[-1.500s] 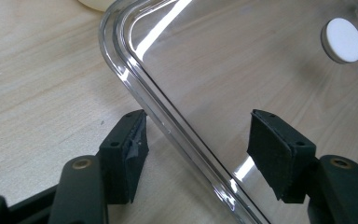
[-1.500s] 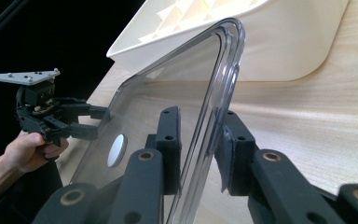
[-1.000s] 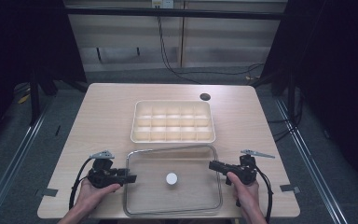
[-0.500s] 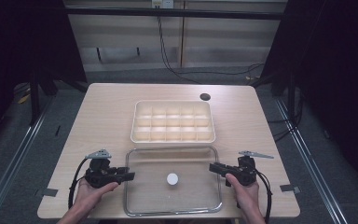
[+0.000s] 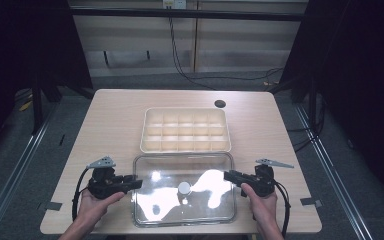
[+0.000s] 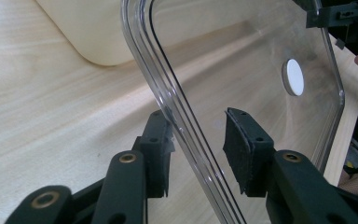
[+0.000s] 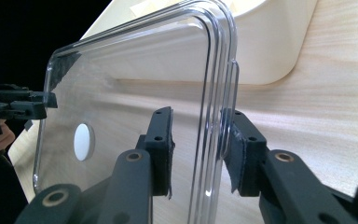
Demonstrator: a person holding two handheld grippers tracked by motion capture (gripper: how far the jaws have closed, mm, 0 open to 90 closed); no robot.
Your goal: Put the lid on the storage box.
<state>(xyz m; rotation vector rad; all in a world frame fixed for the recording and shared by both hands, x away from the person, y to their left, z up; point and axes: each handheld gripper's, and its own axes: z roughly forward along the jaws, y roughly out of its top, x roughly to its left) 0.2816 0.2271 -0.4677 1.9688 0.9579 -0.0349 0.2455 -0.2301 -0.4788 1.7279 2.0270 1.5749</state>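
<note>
Clear lid (image 5: pixel 184 189) sits at 6 o'clock from the tray (image 5: pixel 185 130). Left gripper (image 5: pixel 136 184) has just been closing around its 9 o'clock rim, jaws apart. Right gripper (image 5: pixel 228 176) at 3 o'clock, not clamped either.

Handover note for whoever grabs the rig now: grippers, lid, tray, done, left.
Left gripper: jaws have just been closing, straddling the left edge of the clear lid; a gap shows beside one pad, so no grip yet.
Right gripper: straddles the lid's right edge; grip cannot be told.
Lid lies flat on the table, in front of the open compartment tray.
Done: both grippers lined up.
Left: probably clamp, lift, set lid on tray.
</note>
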